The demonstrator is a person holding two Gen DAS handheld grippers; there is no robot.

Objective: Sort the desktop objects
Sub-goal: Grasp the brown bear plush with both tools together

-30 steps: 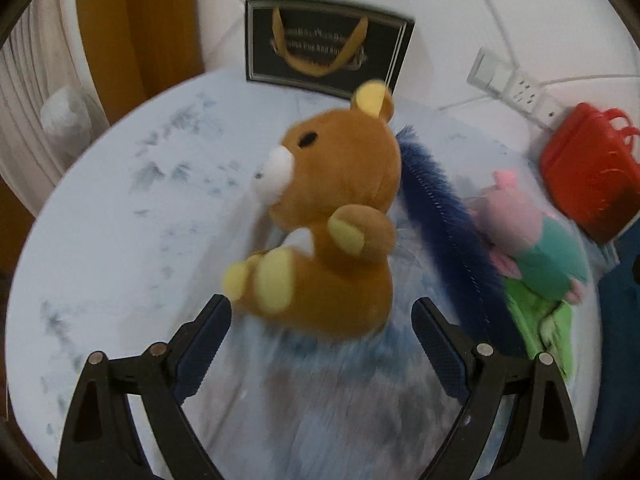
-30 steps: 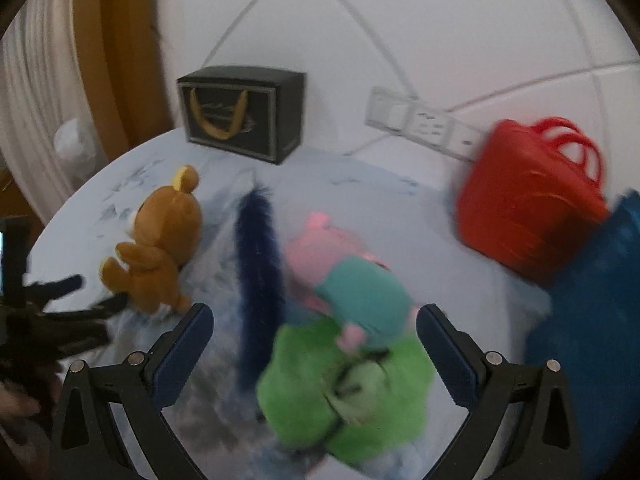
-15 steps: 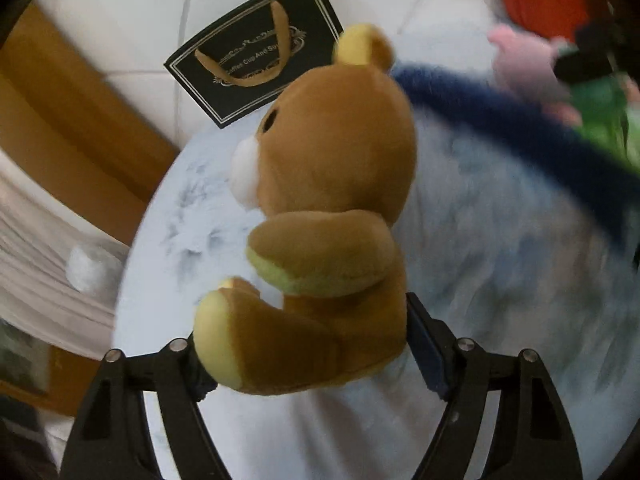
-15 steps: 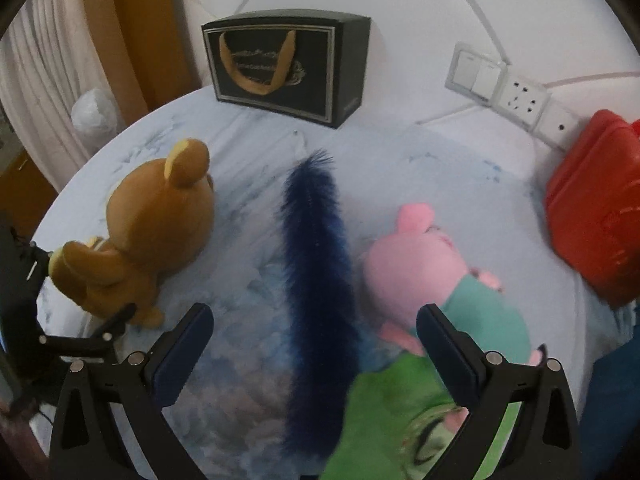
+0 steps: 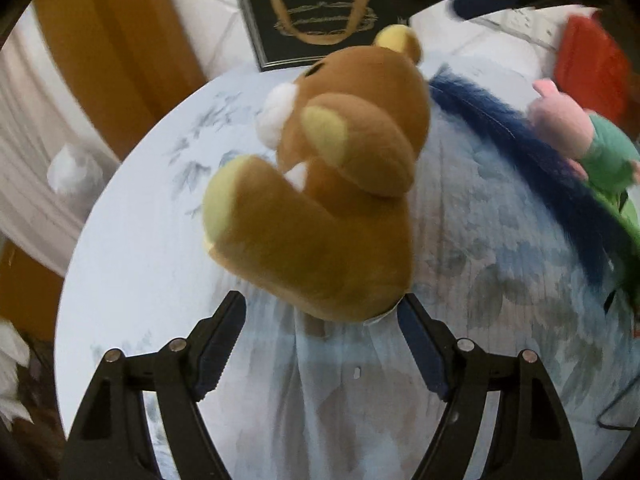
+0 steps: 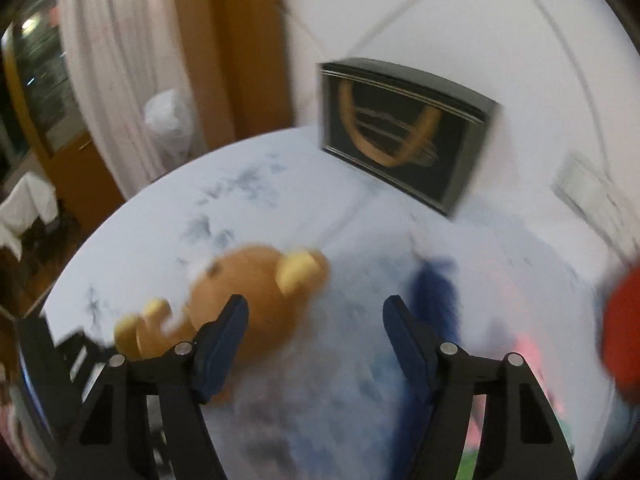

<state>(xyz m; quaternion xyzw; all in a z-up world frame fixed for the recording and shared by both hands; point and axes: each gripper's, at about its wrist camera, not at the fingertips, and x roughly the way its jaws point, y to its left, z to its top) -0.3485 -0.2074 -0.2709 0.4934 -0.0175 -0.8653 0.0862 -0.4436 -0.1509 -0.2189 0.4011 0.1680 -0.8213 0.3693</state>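
Observation:
A brown plush bear with yellow paws leans tilted on the pale blue tablecloth. My left gripper is shut on it, its fingertips pinching the bear's bottom. The right wrist view is blurred and shows the bear at lower left, with the left gripper beside it. My right gripper hovers over bare cloth between the bear and a dark blue furry strip. Its jaws are closing with nothing between them. A pink pig plush in green lies beyond the strip.
A black gift box with a gold handle stands at the back against the wall. A red basket sits at the far right, and a green plush lies by the pig. The round table's edge curves along the left, with curtains beyond.
My left gripper closed on the bear, which now sits tilted between its fingertips. My right gripper swung left, away from the pig and green plush towards the bear, and its jaws narrowed.

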